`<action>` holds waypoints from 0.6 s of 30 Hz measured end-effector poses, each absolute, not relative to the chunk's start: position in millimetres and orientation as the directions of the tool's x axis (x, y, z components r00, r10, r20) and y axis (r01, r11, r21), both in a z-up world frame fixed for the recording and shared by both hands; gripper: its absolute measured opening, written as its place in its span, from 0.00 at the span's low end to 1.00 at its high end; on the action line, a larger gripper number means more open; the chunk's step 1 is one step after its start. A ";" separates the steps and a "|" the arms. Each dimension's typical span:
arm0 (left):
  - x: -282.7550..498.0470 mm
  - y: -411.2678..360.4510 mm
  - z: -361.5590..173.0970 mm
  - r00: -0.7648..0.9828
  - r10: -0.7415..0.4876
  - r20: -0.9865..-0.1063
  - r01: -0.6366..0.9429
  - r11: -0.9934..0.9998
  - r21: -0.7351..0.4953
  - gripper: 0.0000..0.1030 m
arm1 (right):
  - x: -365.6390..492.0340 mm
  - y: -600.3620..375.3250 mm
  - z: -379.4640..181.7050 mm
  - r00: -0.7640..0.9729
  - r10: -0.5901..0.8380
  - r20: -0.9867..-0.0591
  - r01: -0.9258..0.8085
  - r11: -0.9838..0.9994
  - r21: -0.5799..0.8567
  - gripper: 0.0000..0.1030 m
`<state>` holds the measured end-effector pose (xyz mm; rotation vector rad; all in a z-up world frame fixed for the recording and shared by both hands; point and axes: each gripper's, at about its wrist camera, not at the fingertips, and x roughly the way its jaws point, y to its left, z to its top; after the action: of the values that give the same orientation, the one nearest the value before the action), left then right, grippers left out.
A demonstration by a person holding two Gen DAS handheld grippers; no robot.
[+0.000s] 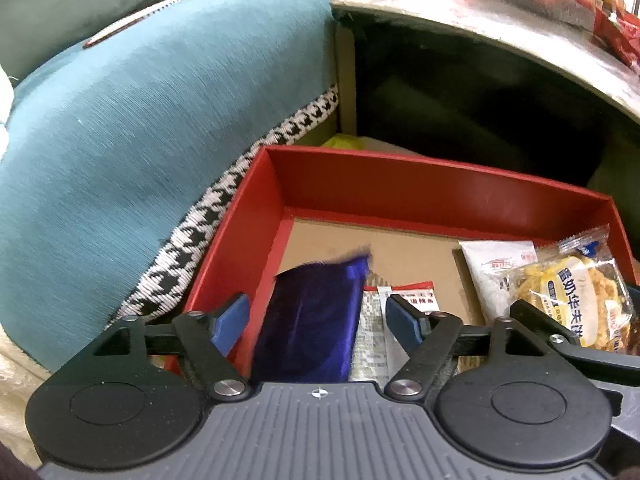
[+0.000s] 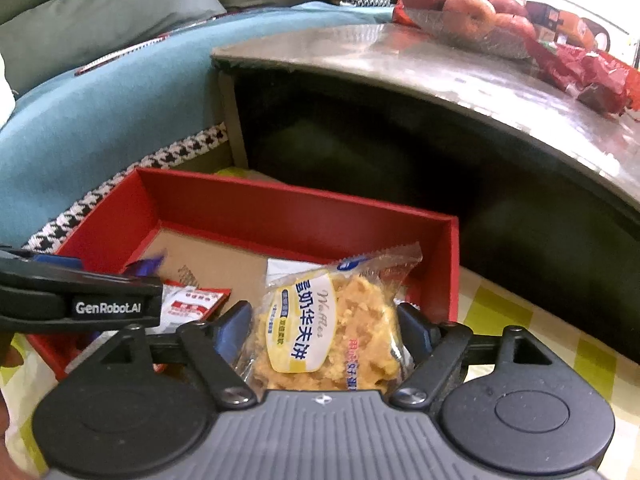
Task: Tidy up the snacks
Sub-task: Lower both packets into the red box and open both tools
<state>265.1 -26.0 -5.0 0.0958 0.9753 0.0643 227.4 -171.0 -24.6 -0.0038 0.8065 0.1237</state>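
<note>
A red box (image 1: 400, 184) with a brown cardboard floor stands on the floor by a sofa; it also shows in the right wrist view (image 2: 280, 208). My left gripper (image 1: 318, 320) is open over the box's near left corner, and a dark blue packet (image 1: 312, 320) lies blurred between its fingers, not pinched. A red-and-white sachet (image 1: 412, 296) and a white packet (image 1: 496, 272) lie in the box. My right gripper (image 2: 324, 332) is shut on a clear waffle packet (image 2: 332, 320) with yellow label, held over the box's near right side. The waffle packet also shows in the left wrist view (image 1: 580, 300).
A teal sofa (image 1: 140, 140) with houndstooth trim borders the box on the left. A low marble-topped table (image 2: 460, 68) with a dark recess stands behind, carrying a bowl of apples (image 2: 468, 12) and red wrappers (image 2: 592, 76). A yellow-checked cloth (image 2: 540, 320) lies to the right.
</note>
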 end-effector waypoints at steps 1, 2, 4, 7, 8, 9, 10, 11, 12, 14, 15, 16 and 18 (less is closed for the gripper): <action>264.4 -25.8 -3.3 0.564 0.099 -0.820 -0.012 0.994 0.112 0.81 | 226.3 -171.3 -22.9 0.691 0.107 -0.715 -0.110 0.993 0.042 0.80; 263.6 -25.6 -1.5 0.569 0.099 -0.816 -0.012 0.994 0.112 0.81 | 225.2 -171.5 -21.4 0.695 0.105 -0.711 -0.109 0.993 0.040 0.81; 261.6 -25.3 1.6 0.576 0.097 -0.811 -0.011 0.994 0.111 0.82 | 223.1 -171.3 -18.5 0.701 0.098 -0.706 -0.107 0.994 0.032 0.82; 258.0 -25.4 6.5 0.586 0.093 -0.805 -0.009 0.994 0.109 0.82 | 219.7 -171.4 -13.5 0.710 0.088 -0.699 -0.106 0.994 0.017 0.84; 256.3 -25.7 8.4 0.590 0.092 -0.802 -0.008 0.994 0.108 0.82 | 218.2 -171.6 -11.3 0.714 0.084 -0.695 -0.105 0.994 0.012 0.84; 255.0 -26.2 10.2 0.595 0.091 -0.799 -0.006 0.994 0.109 0.82 | 217.3 -172.0 -9.0 0.719 0.080 -0.690 -0.102 0.995 0.009 0.85; 253.3 -26.3 12.5 0.600 0.089 -0.795 -0.005 0.994 0.108 0.83 | 215.7 -172.7 -6.2 0.723 0.076 -0.686 -0.099 0.995 0.006 0.85; 251.1 -26.5 15.3 0.607 0.088 -0.790 -0.004 0.994 0.107 0.83 | 214.5 -173.2 -4.0 0.727 0.075 -0.682 -0.097 0.995 0.006 0.86; 248.7 -26.9 17.9 0.612 0.088 -0.786 -0.004 0.994 0.108 0.83 | 213.5 -173.8 -1.9 0.730 0.074 -0.679 -0.096 0.995 0.006 0.86; 244.4 -27.7 23.1 0.626 0.088 -0.775 -0.001 0.994 0.112 0.83 | 211.1 -174.7 2.3 0.735 0.072 -0.674 -0.093 0.996 0.005 0.86; 243.1 -27.8 24.4 0.631 0.087 -0.771 0.001 0.994 0.114 0.83 | 209.6 -175.0 4.0 0.737 0.070 -0.672 -0.092 0.996 0.003 0.86; 240.9 -27.8 26.5 0.637 0.086 -0.766 0.004 0.993 0.115 0.84 | 207.2 -175.3 6.1 0.740 0.068 -0.669 -0.091 0.996 0.000 0.86; 235.9 -27.4 30.4 0.646 0.082 -0.759 0.008 0.994 0.113 0.84 | 203.2 -175.2 9.4 0.744 0.065 -0.665 -0.091 0.996 -0.004 0.86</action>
<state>235.9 -27.4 30.4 0.1096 0.8684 0.0422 203.2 -175.2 9.4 -0.0365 0.7269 0.0852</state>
